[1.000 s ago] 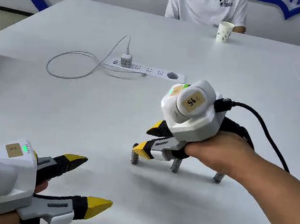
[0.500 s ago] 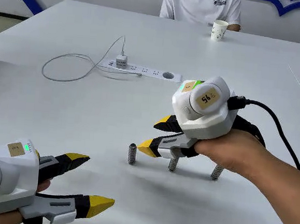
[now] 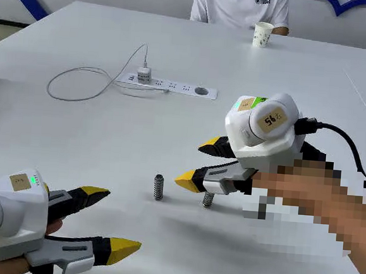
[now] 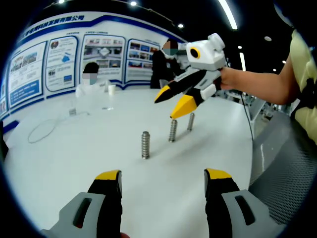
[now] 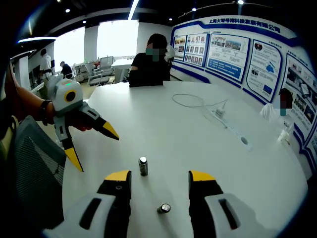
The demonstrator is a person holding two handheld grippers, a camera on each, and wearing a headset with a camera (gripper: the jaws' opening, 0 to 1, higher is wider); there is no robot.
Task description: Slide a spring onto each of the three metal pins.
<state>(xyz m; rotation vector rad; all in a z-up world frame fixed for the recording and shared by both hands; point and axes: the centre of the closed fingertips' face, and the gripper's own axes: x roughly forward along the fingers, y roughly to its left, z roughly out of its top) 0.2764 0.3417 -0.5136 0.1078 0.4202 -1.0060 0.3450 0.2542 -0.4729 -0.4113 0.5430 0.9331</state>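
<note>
The white bench [image 3: 108, 125] is being worked at by a person, with a gripper being held in each hand. The right gripper [image 3: 190, 164] is being held at 3 o'clock in the head view, its jaws being kept apart and nothing being gripped. The left gripper [image 3: 122, 220] is being held low at 7 o'clock, also spread and empty. A power strip [image 3: 174, 85] is lying toward 12 o'clock, with a paper cup [image 3: 262, 34] beyond it at 1 o'clock. In the left gripper view three springs are being seen upright in a row: the first spring [image 4: 145, 145], the second spring [image 4: 172, 130] and the third spring [image 4: 190, 121]. What is judged to be a pin tip [image 5: 143, 159] is being shown above one coil. All three pins are therefore being judged loaded, with nothing being left except withdrawal.
</note>
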